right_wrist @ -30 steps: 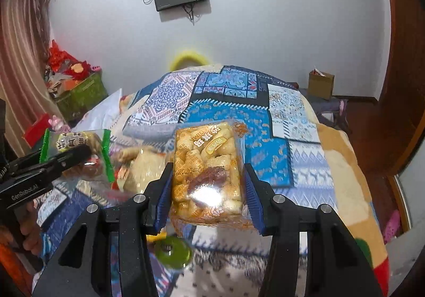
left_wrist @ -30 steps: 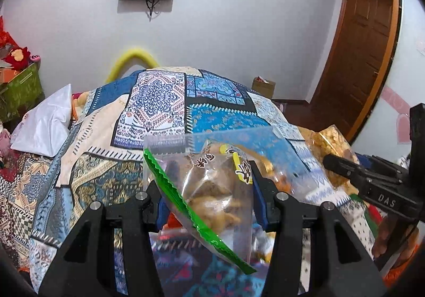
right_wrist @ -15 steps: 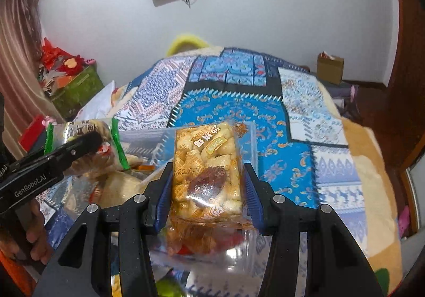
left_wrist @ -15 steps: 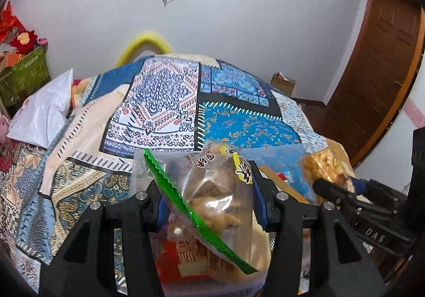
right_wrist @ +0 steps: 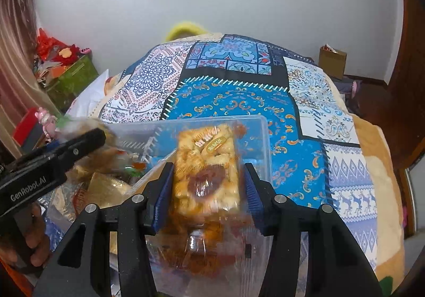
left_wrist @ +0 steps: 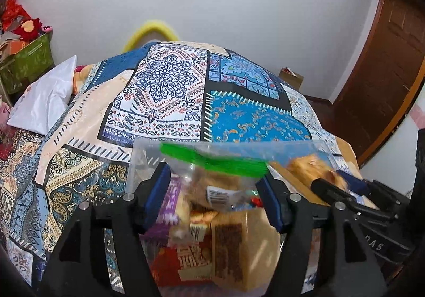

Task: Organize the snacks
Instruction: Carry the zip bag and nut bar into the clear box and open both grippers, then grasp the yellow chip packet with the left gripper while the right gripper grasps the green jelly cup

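Note:
In the left wrist view a clear snack bag with a green edge [left_wrist: 212, 164] shows blurred and tilted between the pads of my left gripper [left_wrist: 212, 198]. Its jaws are opening, and the pads stand off the bag. Below lies a clear plastic box [left_wrist: 138, 158] that holds a red pack [left_wrist: 191, 257], a tan pack [left_wrist: 239, 243] and a purple pack [left_wrist: 170, 206]. In the right wrist view a pack of yellow puffed snacks [right_wrist: 204, 174] hangs between the opening jaws of my right gripper [right_wrist: 207, 196], over the same box [right_wrist: 265, 153], with a gap at the right pad.
The box rests on a bed with a patchwork quilt [left_wrist: 172, 89]. A white pillow [left_wrist: 45, 100] and a green crate [left_wrist: 26, 63] are at the left. A cardboard box [right_wrist: 332, 60] stands on the floor near a wooden door [left_wrist: 385, 71]. A hand [right_wrist: 32, 238] grips the left tool.
Both grippers have come forward and down over the clear box. Their jaws have widened, and the green-edged bag has tipped over and blurred while the yellow pack has slid lower.

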